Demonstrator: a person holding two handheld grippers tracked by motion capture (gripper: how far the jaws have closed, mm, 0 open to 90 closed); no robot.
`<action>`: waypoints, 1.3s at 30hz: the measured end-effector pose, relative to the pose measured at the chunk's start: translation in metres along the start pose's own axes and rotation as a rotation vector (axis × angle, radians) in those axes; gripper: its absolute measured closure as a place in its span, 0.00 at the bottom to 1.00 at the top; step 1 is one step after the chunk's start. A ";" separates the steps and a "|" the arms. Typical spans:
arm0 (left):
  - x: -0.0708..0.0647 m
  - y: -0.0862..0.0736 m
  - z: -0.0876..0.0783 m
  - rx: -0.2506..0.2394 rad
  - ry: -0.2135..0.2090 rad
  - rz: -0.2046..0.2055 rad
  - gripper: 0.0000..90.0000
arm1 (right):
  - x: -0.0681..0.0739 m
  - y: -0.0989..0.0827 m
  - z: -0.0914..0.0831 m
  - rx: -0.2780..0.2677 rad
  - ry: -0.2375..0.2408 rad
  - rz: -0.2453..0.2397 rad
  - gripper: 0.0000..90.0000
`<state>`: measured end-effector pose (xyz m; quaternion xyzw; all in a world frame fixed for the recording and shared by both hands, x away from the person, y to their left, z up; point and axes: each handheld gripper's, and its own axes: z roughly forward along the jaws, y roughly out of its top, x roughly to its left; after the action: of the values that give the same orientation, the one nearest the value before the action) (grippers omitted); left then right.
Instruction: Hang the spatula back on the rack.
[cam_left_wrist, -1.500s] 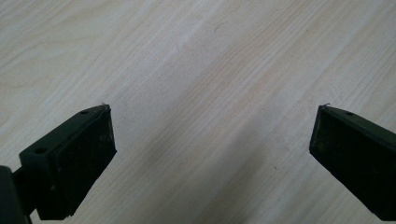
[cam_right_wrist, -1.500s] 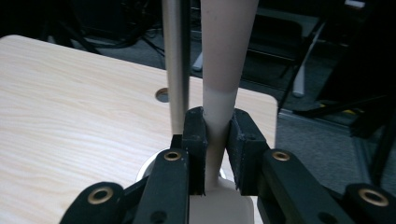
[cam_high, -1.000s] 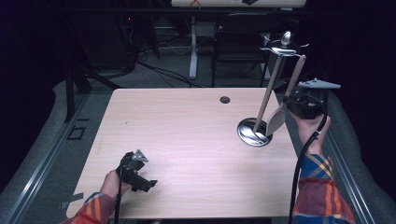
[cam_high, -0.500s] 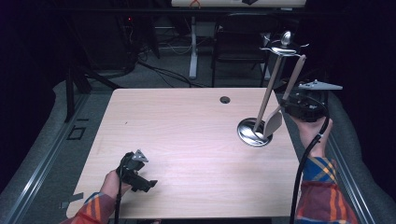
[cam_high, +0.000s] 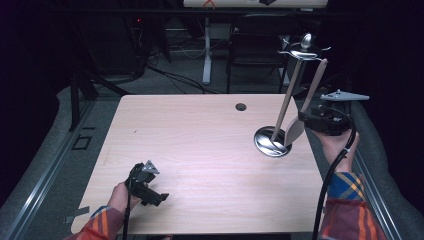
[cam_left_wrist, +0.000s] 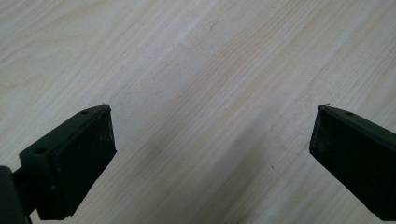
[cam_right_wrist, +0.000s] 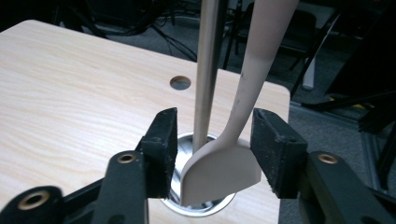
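A metal utensil stand has a round base (cam_high: 272, 143) (cam_right_wrist: 185, 139) and a slim pole (cam_high: 288, 97) (cam_right_wrist: 208, 70), near the table's right edge. A beige spatula (cam_high: 296, 129) (cam_right_wrist: 219, 170) hangs from the hooks at the pole's top, its blade low beside the base. My right gripper (cam_high: 302, 118) (cam_right_wrist: 214, 119) straddles that blade. Its jaws have just been opening and stand a little off the blade on each side. My left gripper (cam_high: 159, 197) (cam_left_wrist: 212, 126) rests open over bare wood at the front left, with nothing between its jaws.
The light wooden table (cam_high: 200, 145) has a round cable hole (cam_high: 241, 106) (cam_right_wrist: 180, 82) near its far edge. Behind the table are a dark floor, cables and chair legs. The table's right edge lies just under my right hand.
The right gripper's jaws have spread apart around the spatula's blade and let it go; the spatula hangs from the stand. Both hands have stayed almost in place.
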<state>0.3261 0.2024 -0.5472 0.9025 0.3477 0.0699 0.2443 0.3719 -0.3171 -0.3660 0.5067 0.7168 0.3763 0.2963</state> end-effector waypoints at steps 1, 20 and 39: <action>0.000 0.000 0.000 -0.001 0.000 -0.001 0.00 | 0.001 -0.001 -0.001 0.008 0.004 0.000 0.54; -0.001 0.001 0.000 0.001 0.002 0.009 0.00 | 0.034 -0.022 -0.009 0.112 0.135 -0.059 0.25; -0.002 0.001 0.000 0.000 -0.004 0.009 0.00 | 0.082 -0.081 0.027 0.332 0.263 -0.144 0.08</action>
<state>0.3257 0.2004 -0.5464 0.9042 0.3431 0.0694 0.2446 0.3276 -0.2495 -0.4526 0.4427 0.8358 0.2936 0.1389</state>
